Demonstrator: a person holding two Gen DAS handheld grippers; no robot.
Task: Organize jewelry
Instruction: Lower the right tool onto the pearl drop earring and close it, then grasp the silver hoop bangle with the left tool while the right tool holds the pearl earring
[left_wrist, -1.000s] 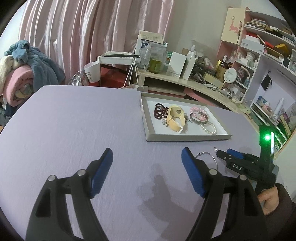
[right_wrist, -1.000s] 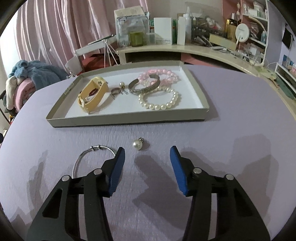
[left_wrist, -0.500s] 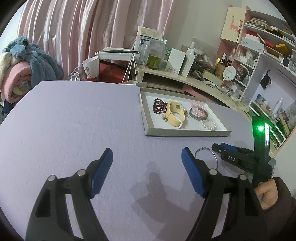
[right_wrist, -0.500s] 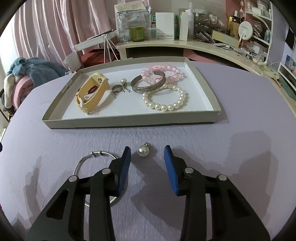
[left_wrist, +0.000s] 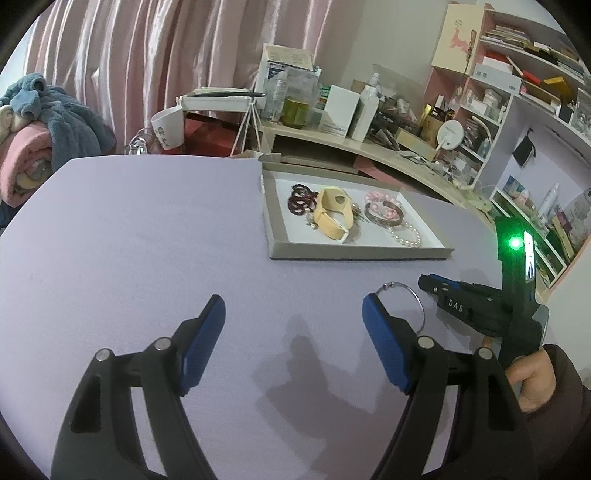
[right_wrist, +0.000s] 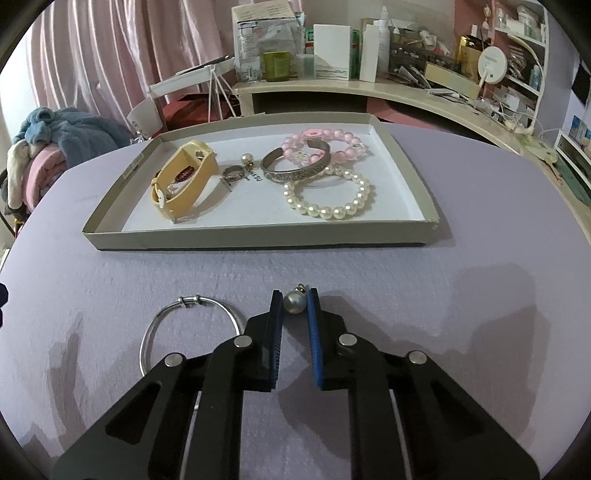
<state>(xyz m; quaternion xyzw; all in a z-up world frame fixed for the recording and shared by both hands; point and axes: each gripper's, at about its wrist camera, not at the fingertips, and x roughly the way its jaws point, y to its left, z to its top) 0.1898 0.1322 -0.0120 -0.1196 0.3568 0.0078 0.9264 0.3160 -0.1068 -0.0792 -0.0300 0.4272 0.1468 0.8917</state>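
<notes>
1. Right wrist view: my right hand-held gripper (right_wrist: 294, 303) has just been closing, and its blue pads now press on either side of the pearl pendant (right_wrist: 294, 302), which sits at the fingertips, low against the lilac tabletop (right_wrist: 461, 295). I take it by its round body so the small metal loop stays free at the far side.
2. The thin silver hoop (right_wrist: 184, 325) lies flat on the tabletop just beside my left finger, untouched; I judge it is the next piece to go.
3. The shallow cardboard tray (right_wrist: 258, 236) sits beyond the pendant, with its low front wall facing me. Inside lie a yellow watch band (right_wrist: 184, 181), a small ring (right_wrist: 233, 173), a silver cuff (right_wrist: 295, 168), a pink bead bracelet (right_wrist: 343, 147) and a pearl bracelet (right_wrist: 328, 199), spread apart so none tangle.
4. In the left wrist view, my left hand-held gripper (left_wrist: 293, 336) hangs wide and empty over bare tabletop, clear of the work.
5. The tabletop is matte and lightly textured. Around it are pink curtains (left_wrist: 147, 66), a pile of folded blankets (left_wrist: 44, 125) and cluttered shelves (left_wrist: 517, 74).
</notes>
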